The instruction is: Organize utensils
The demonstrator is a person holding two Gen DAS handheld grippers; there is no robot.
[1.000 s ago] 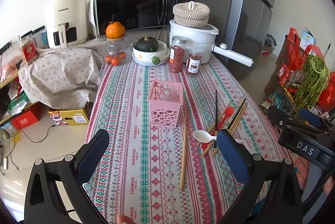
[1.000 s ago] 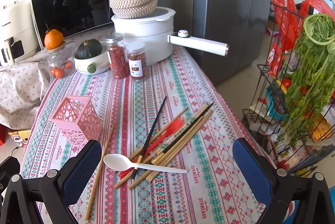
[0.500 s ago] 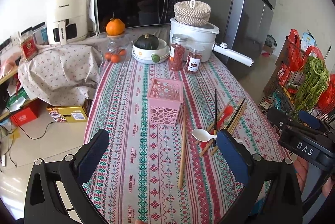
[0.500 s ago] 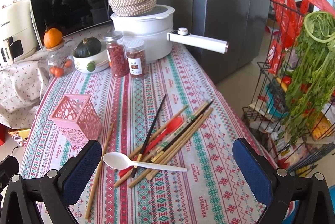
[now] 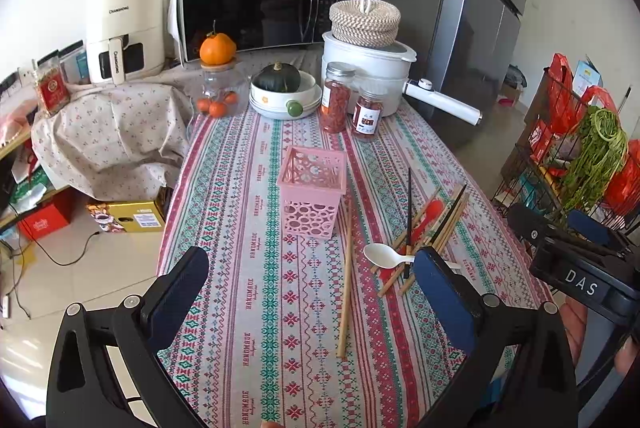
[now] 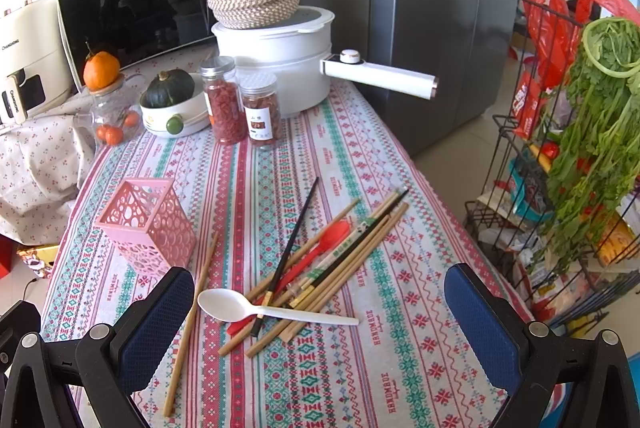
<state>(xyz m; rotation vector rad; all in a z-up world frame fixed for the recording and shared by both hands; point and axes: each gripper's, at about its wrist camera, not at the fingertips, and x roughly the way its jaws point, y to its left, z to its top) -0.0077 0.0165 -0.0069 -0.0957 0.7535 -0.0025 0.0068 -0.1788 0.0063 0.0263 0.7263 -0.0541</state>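
- The left gripper (image 5: 310,282), with black arms and blue-padded fingers, is held over the near end of the table with its jaws spread wide and nothing between them.
- The right gripper (image 6: 318,302), of the same build, is likewise held with its jaws wide apart and empty; in the left wrist view its black body (lettered "DAS") is seen at 3 o'clock.
- The table is covered by a striped patterned tablecloth in red, green and white (image 6: 400,356).
- A pink perforated plastic utensil holder (image 6: 150,226) stands upright at about 10 o'clock from the right gripper, and no utensils are seen in it.
- A single long light bamboo chopstick (image 6: 192,320) lies just beside the holder, running toward the near edge (past the left blue pad in the right wrist view).
- A loose pile of wooden chopsticks (image 6: 352,252) lies at 12 o'clock from the right gripper, well apart from the holder.
- A black chopstick (image 6: 294,244) is laid across the pile, and a red plastic spoon (image 6: 326,242) is partly buried in it.
- A white plastic spoon (image 6: 256,308) rests on the near end of the pile, bowl pointing left.
- At the far end of the table two clear jars of red dried goods (image 6: 240,108) are seen in front of a white electric pot with a long handle (image 6: 288,68).
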